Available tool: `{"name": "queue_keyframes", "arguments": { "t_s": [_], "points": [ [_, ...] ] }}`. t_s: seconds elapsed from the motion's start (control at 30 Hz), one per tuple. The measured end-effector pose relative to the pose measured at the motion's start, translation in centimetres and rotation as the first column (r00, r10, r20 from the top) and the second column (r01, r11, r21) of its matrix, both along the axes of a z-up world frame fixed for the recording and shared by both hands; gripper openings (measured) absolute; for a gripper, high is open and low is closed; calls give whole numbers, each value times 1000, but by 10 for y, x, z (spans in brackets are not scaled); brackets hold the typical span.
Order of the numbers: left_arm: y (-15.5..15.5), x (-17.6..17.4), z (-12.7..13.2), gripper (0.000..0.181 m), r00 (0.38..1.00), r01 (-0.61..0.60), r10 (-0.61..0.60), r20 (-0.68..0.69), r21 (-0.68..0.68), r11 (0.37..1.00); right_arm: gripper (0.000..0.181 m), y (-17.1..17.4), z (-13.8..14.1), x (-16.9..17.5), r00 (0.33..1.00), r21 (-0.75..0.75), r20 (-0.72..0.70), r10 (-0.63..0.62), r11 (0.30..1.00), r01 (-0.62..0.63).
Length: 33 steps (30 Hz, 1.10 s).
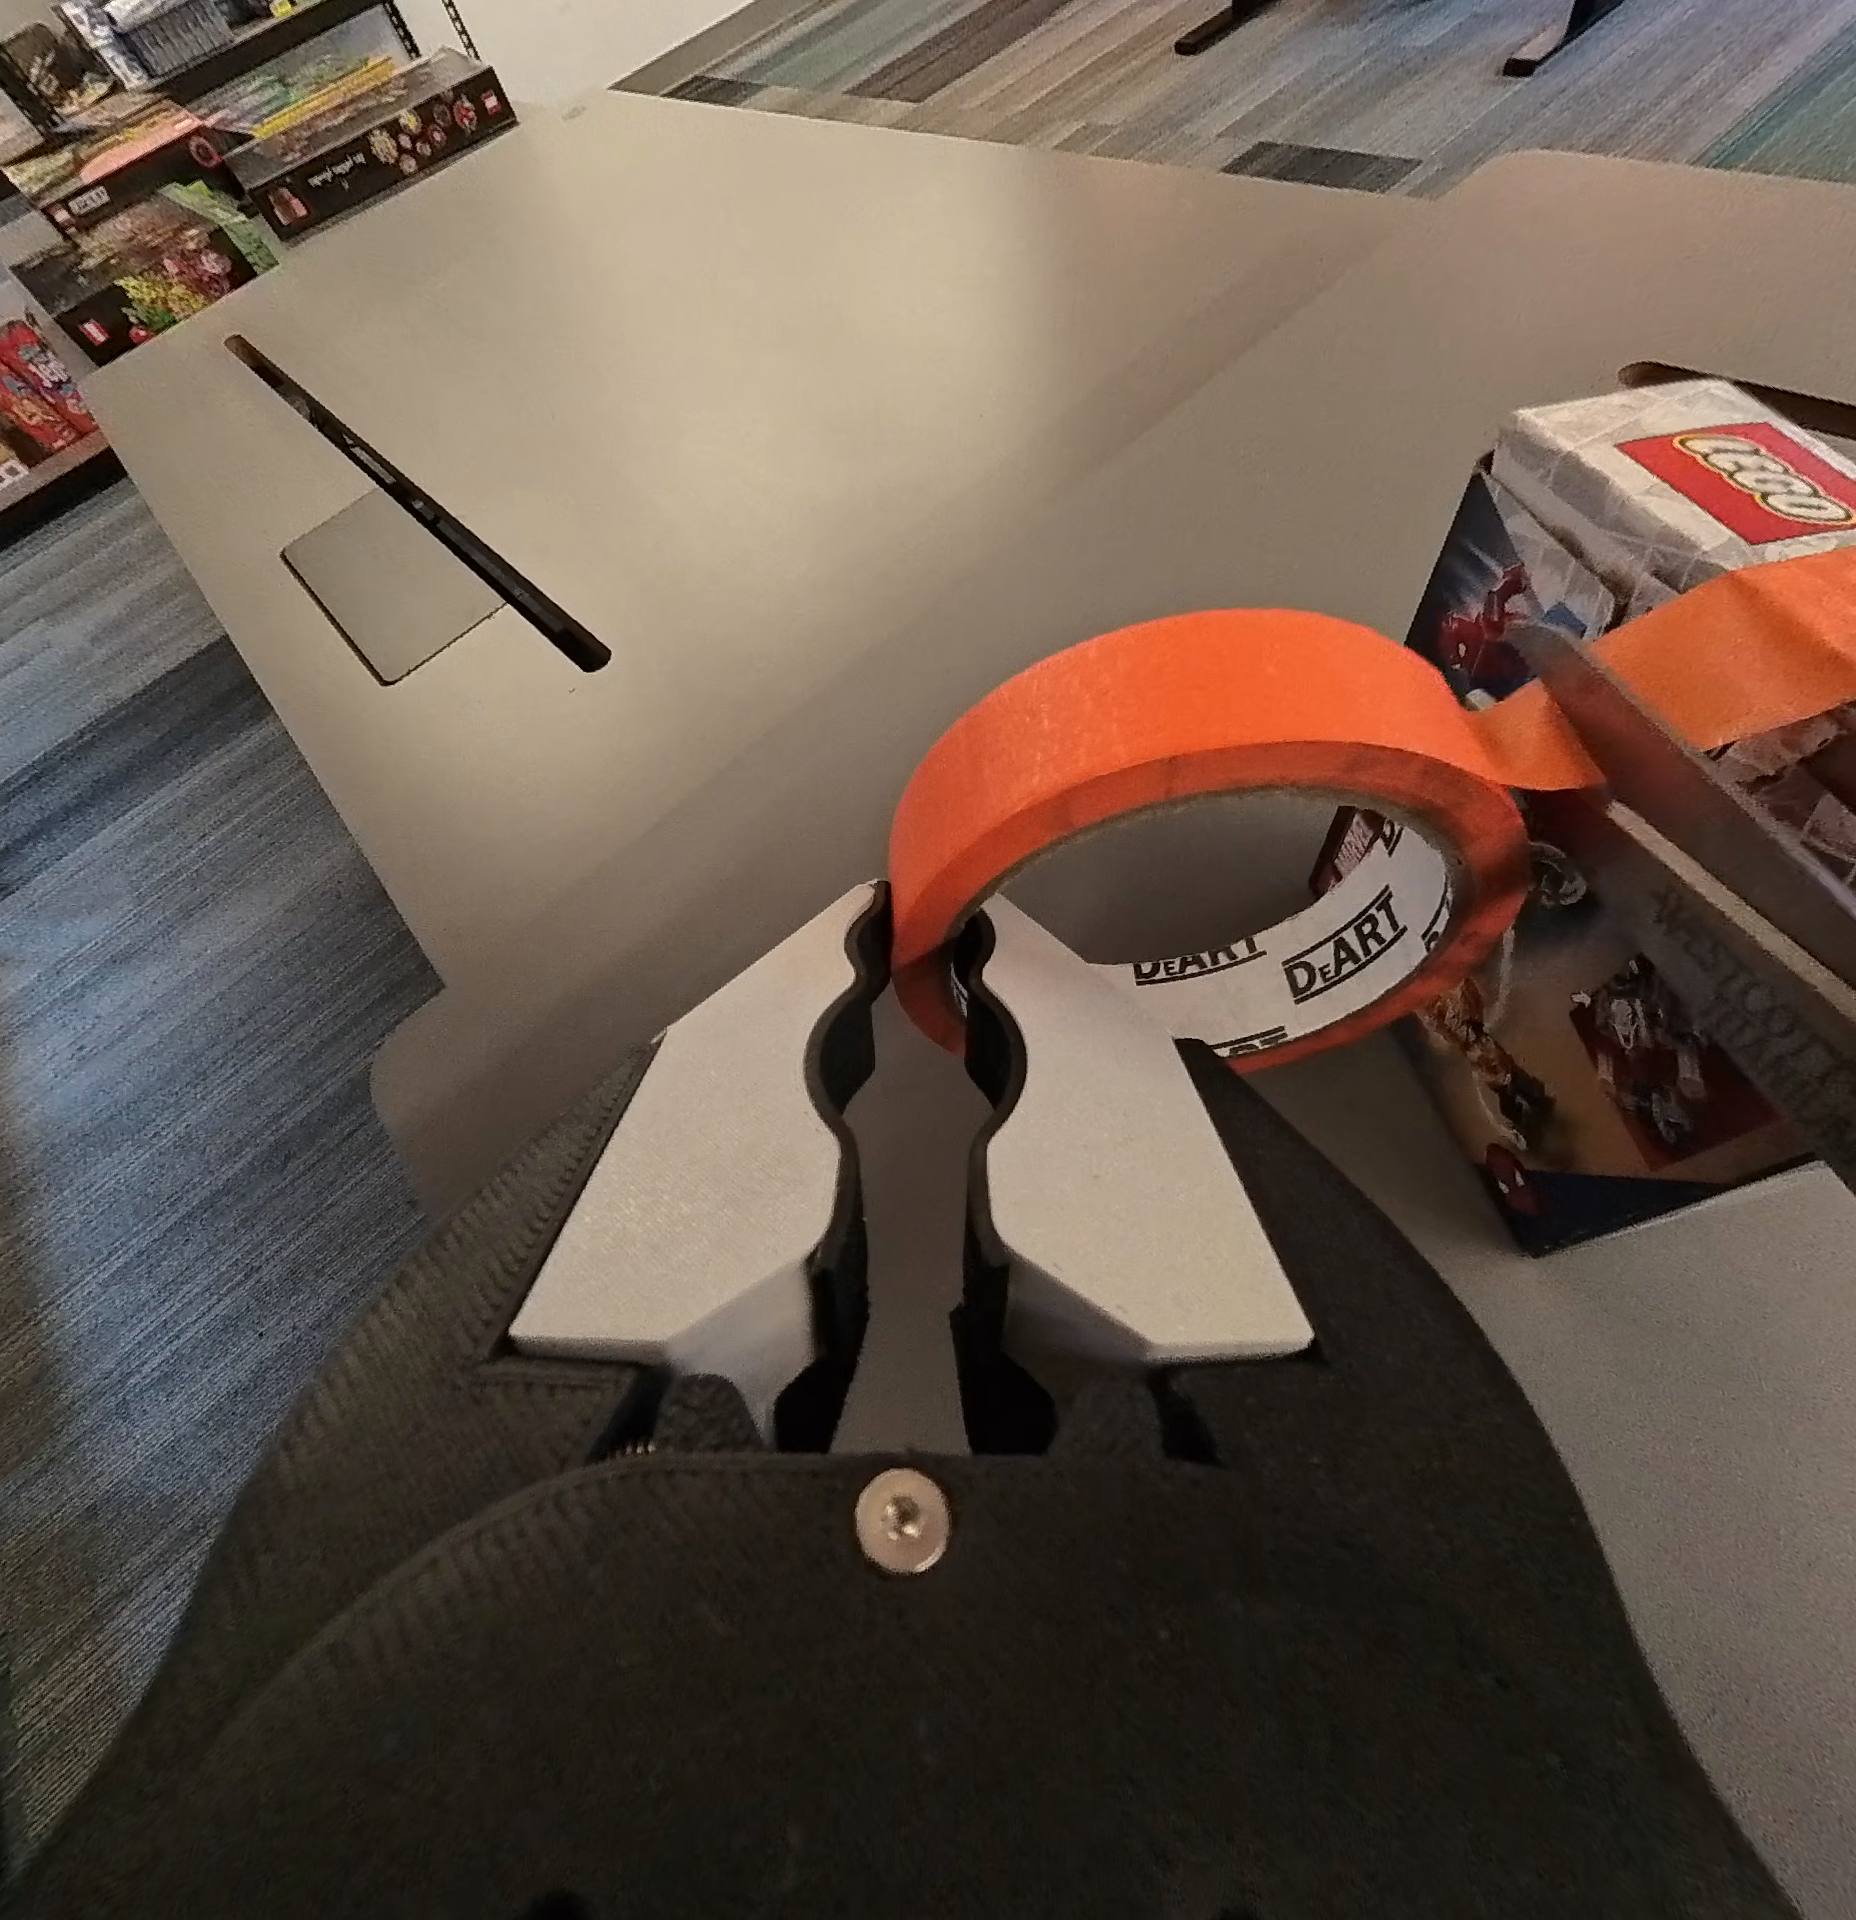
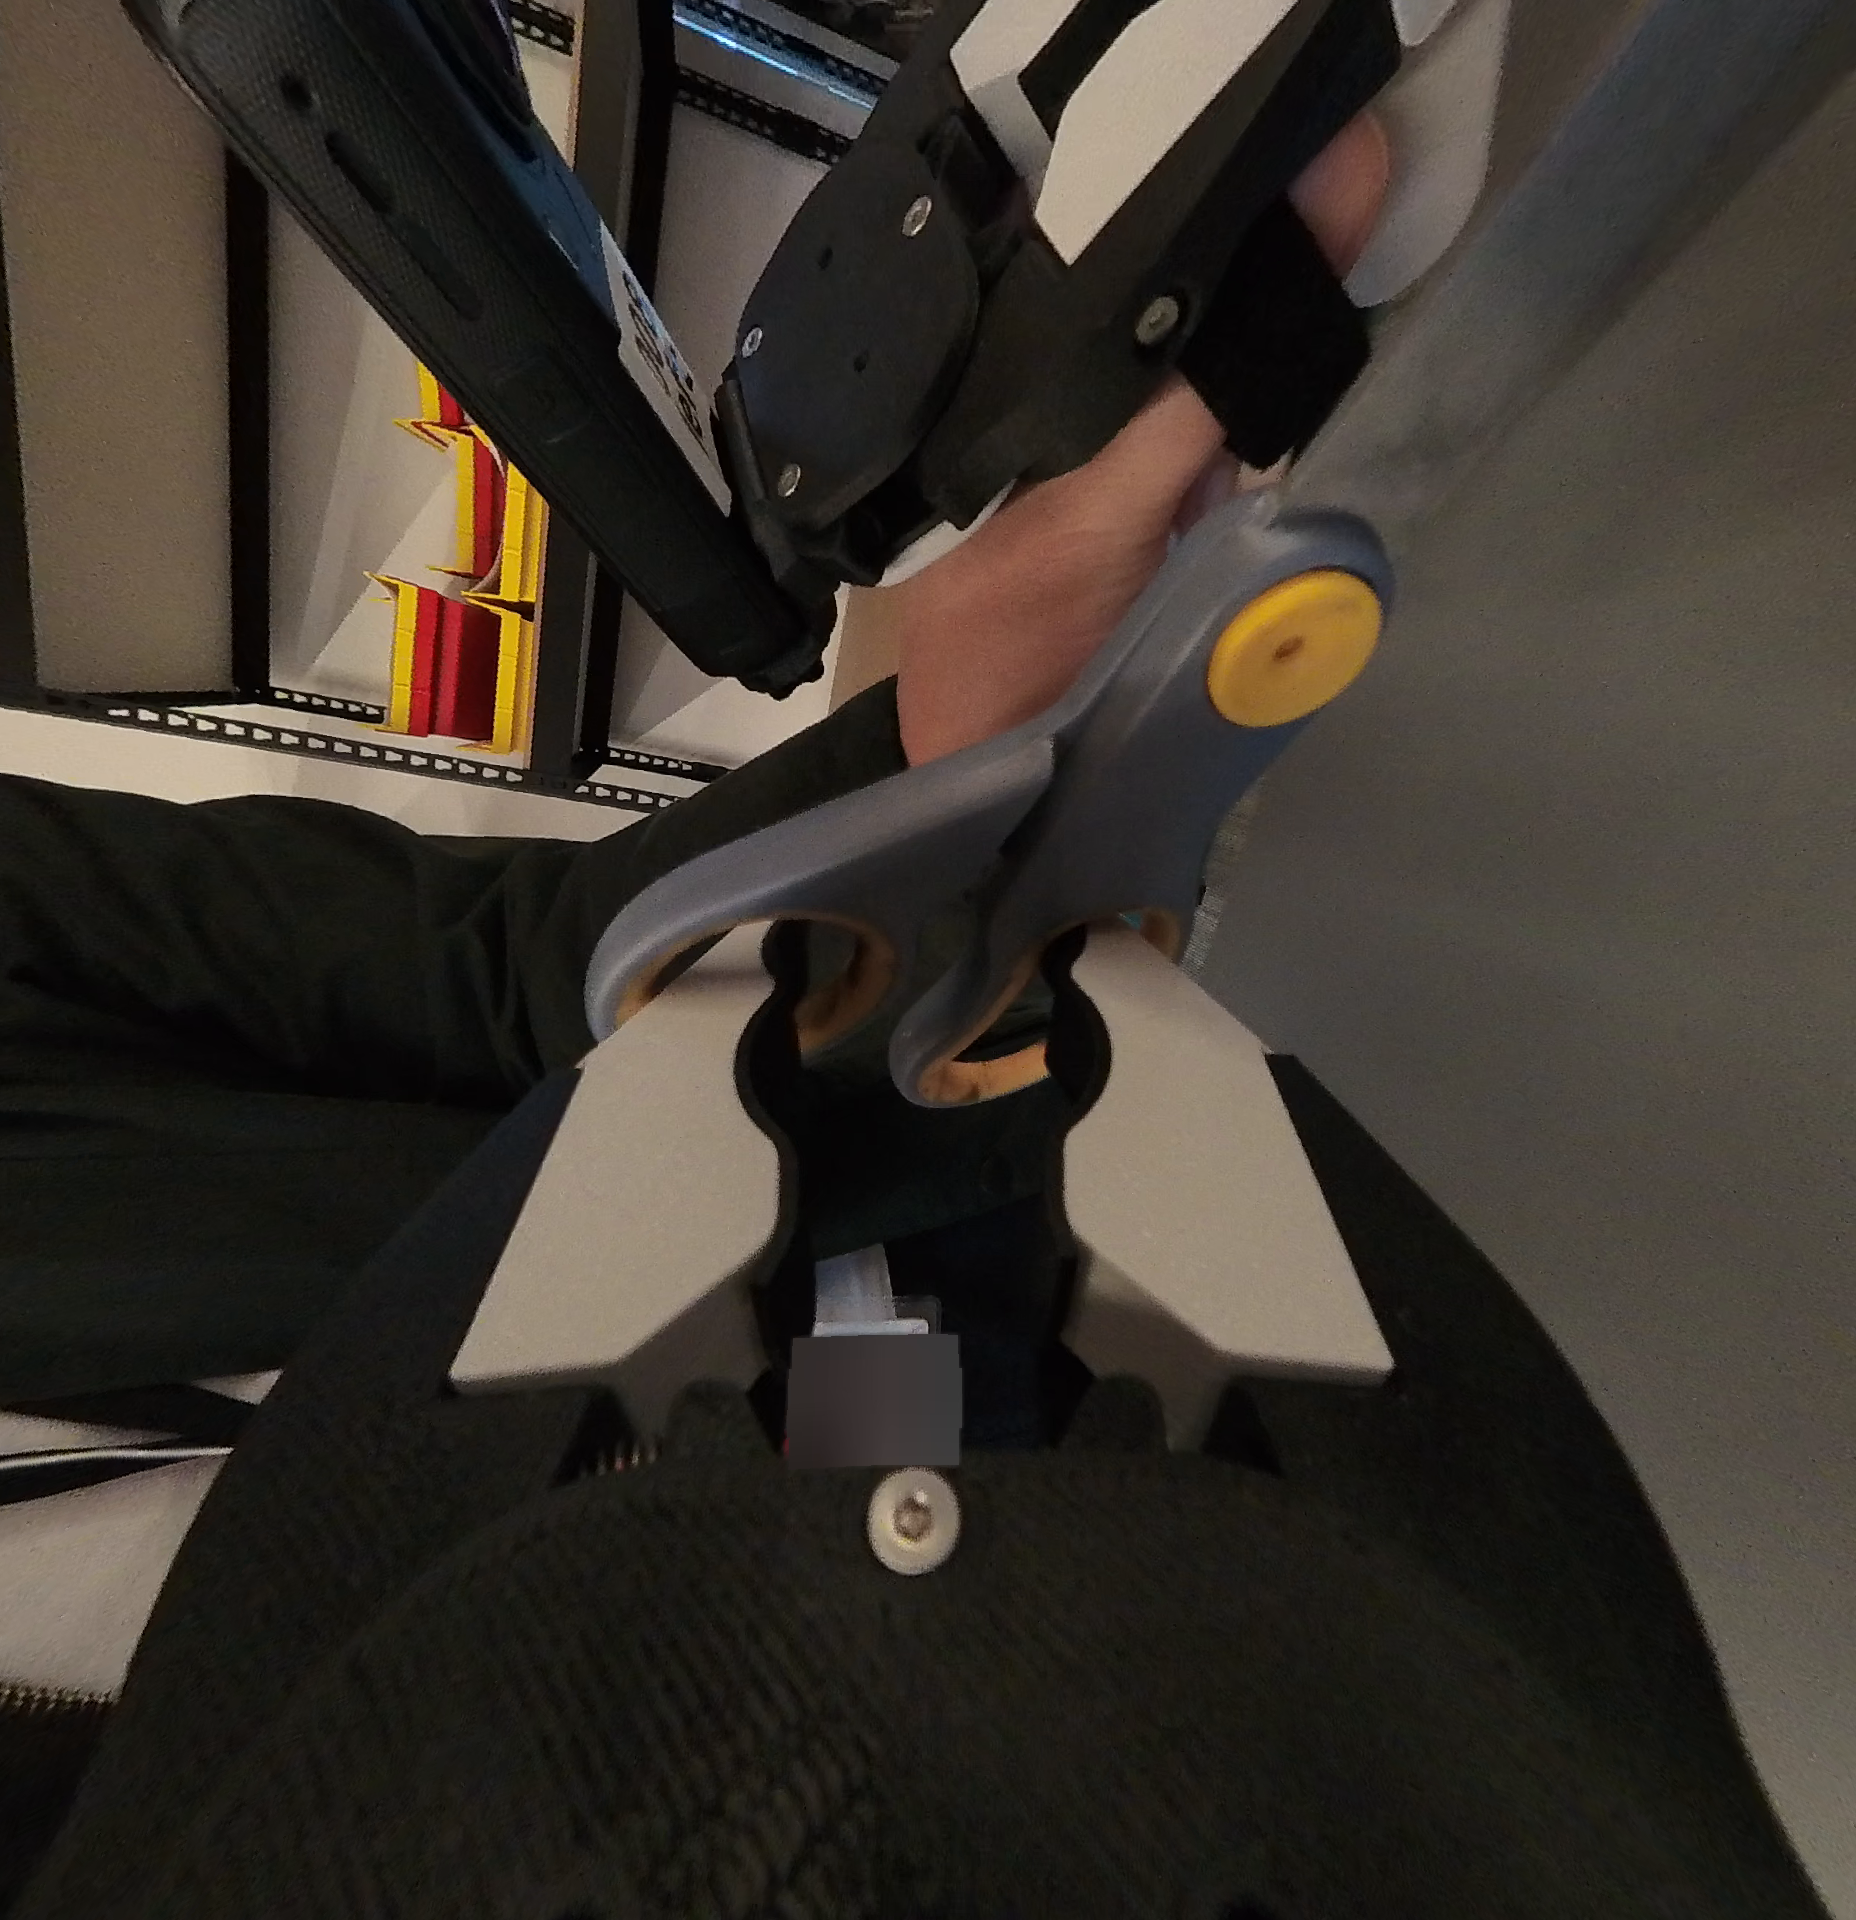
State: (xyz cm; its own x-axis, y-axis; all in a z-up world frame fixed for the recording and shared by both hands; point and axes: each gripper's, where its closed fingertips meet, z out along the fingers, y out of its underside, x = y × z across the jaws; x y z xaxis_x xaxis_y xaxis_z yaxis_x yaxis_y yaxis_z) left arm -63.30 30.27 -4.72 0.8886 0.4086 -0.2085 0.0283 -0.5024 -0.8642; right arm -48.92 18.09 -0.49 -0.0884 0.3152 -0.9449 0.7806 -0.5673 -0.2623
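Table (image 1: 758, 436): grey top. It carries the box; your tape roll hangs just above it.

Toy box (image 1: 1672, 935): printed carton standing at the table's right side, a brick-pattern top with a red logo panel. An orange strip lies across its top edge. Risk: the box looks light, so if you pull on the strip it may slide or tip.

Scissors (image 2: 1007, 831): grey handles, yellow pivot. Your right gripper (image 2: 929, 971) has one finger through each loop, jaws partly apart. In the left wrist view a blade (image 1: 1672, 769) lies against the strip beside the box. Risk: the loops sit loosely on the fingers, so the scissors could twist, and the blade may fold the tape instead of cutting it.

Tape roll (image 1: 1204, 831): orange, printed white core. Your left gripper (image 1: 929, 935) is pinched narrow on the roll's wall at its near edge. Risk: the hold is on a thin edge, so the roll could swing or slip out, and a slack strip may stick to itself.
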Motion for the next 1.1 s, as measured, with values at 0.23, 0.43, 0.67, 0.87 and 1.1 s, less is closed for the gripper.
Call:
{"name": "queue_keyframes", "arguments": {
  "t_s": [0.23,0.43,0.67,0.87,1.1],
  "points": [
    [1,-1,3,9,1000,1,-1,-6,6,1000,35,1,0,2,1000,-22,10,-11,1000,11],
    [0,0,3,9,1000,0,0,-7,9,1000,33,1,-2,2,1000,-28,23,-18,999,18],
    [0,-1,3,9,1000,-1,2,-8,11,1000,30,3,-4,3,999,-32,32,-24,999,25],
    [1,-1,4,9,1000,-2,2,-9,12,1000,29,3,-5,2,999,-28,37,-29,999,30],
    [1,-2,4,9,1000,-1,1,-12,12,1000,27,4,-5,3,999,-26,36,-39,999,40]
  ]
}}
